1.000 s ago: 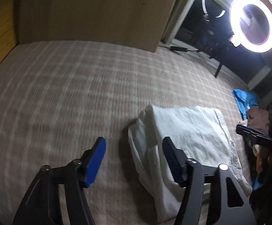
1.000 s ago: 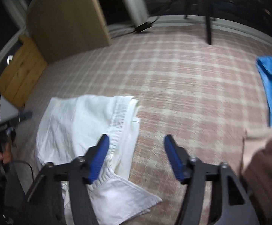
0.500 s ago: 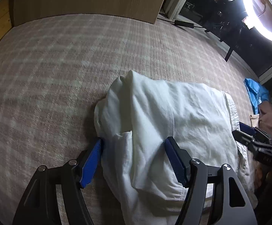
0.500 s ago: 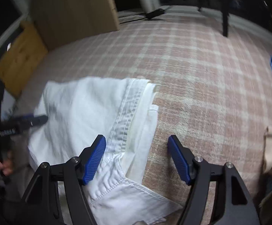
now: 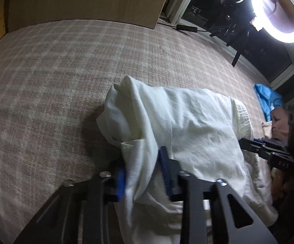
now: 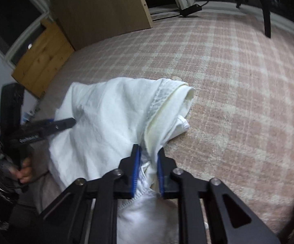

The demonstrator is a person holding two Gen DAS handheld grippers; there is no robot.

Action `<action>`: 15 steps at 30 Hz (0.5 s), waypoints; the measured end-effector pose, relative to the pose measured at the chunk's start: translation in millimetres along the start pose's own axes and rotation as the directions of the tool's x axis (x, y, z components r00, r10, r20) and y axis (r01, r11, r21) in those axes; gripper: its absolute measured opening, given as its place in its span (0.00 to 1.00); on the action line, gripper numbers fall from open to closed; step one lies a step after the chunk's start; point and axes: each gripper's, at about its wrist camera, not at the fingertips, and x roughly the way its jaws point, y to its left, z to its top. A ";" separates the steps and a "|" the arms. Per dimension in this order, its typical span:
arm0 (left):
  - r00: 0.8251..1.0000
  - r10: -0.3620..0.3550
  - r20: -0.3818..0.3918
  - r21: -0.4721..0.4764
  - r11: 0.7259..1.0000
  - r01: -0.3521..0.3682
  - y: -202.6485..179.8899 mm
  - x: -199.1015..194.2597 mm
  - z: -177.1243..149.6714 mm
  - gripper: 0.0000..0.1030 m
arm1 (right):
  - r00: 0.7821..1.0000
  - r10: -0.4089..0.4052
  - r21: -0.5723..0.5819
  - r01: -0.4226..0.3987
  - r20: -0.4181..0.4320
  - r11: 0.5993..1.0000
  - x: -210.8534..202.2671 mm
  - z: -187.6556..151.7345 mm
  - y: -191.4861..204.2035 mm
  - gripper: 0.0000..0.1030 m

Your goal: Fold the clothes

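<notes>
A white folded garment (image 5: 187,126) lies on the checked pink carpet (image 5: 55,77). My left gripper (image 5: 143,174) is shut on the garment's near left edge, cloth bunched between its blue pads. In the right wrist view the same white garment (image 6: 106,118) has its seamed waistband side (image 6: 167,97) lifted. My right gripper (image 6: 148,166) is shut on that near right edge. Each gripper shows in the other's view: the right gripper (image 5: 268,148) at the garment's right side, the left gripper (image 6: 43,128) at its left side, held by a hand (image 6: 24,172).
A lit ring light (image 5: 279,12) on a stand is at the far right. A wooden board (image 5: 86,0) leans at the back, a yellow wooden panel (image 6: 41,59) beside it. Blue cloth (image 5: 268,99) and brownish clothes (image 5: 277,126) lie to the right. A power cable (image 6: 187,12) runs along the far wall.
Both grippers moved down onto the garment and went from open to shut on its near edges. The cloth bunched up and its right side lifted.
</notes>
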 end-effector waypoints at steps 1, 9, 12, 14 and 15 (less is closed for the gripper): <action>1.000 -0.019 0.001 -0.009 1.000 0.019 1.0 -1.9 1.5 0.17 | 1.000 0.015 0.010 -0.015 0.009 1.000 -4.0 0.3 0.1 0.11; 0.994 -0.102 0.039 0.017 0.995 0.101 10.7 -43.5 10.1 0.15 | 0.989 0.117 0.072 -0.123 0.092 0.990 -42.1 6.3 15.7 0.09; 0.993 -0.092 0.074 0.060 0.994 0.088 17.8 -62.9 25.2 0.15 | 0.984 0.131 0.057 -0.138 0.123 0.989 -48.9 20.5 38.8 0.09; 0.991 -0.098 0.094 0.081 0.993 0.090 30.4 -79.6 40.1 0.15 | 0.980 0.135 0.038 -0.142 0.143 0.989 -47.1 26.1 62.8 0.09; 0.990 -0.094 0.103 0.088 0.992 0.085 35.7 -86.4 42.8 0.15 | 0.979 0.136 0.029 -0.142 0.153 0.989 -44.6 28.9 75.9 0.09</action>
